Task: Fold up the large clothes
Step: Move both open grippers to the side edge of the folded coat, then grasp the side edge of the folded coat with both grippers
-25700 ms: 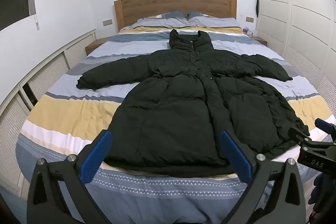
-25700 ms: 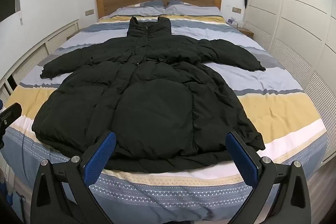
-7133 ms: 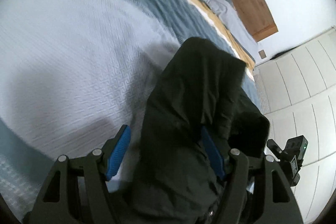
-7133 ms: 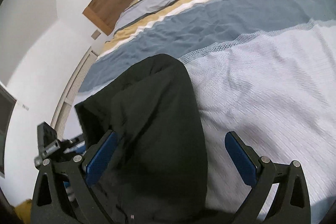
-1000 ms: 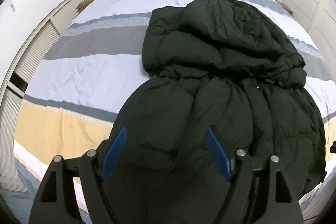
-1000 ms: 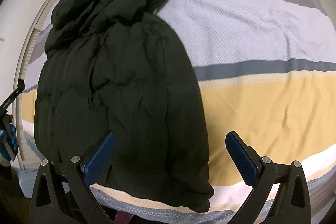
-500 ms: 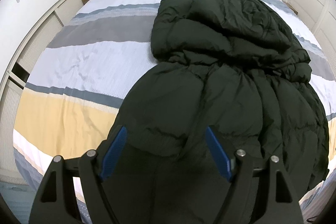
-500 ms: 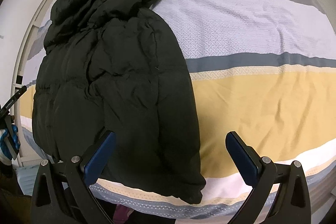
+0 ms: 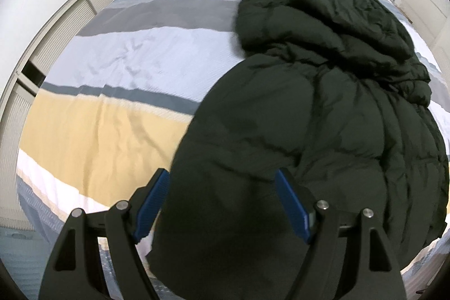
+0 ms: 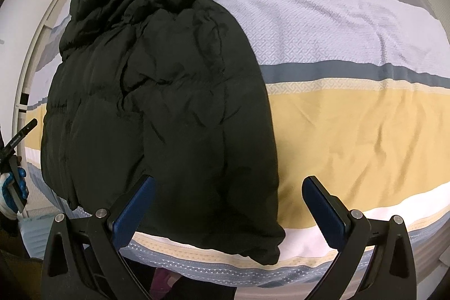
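**Q:** Striped bedding [image 9: 118, 66] is filling the background in both wrist views. Where is the coat lying, and why there?

**A:** The black puffer coat [image 10: 157, 92] is lying lengthwise on the bed [image 10: 351, 117], already narrowed into a long strip, with its bunched upper end at the far side and its hem at the near edge. The hem is drooping slightly over that near edge. Judging by this layout, the near end is being kept within reach so it can be carried toward the far end for the next fold.

**Q:** How are the left tongs standing?

**A:** The left tongs [image 9: 222, 204] are standing apart, partly closed in. The near hem of the coat is sitting between the blue pads [image 9: 292, 207], but they are not clamping it; whether either pad is touching the fabric cannot be told.

**Q:** And the right tongs?

**A:** The right tongs [image 10: 227, 212] are standing wide apart, holding nothing. They are hanging above the near right corner of the coat, with one pad over fabric and the other over bare bedding.

**Q:** Probable next requirement?

**A:** Both pairs likely need to close on the hem corners evenly, since thick padding may slip.
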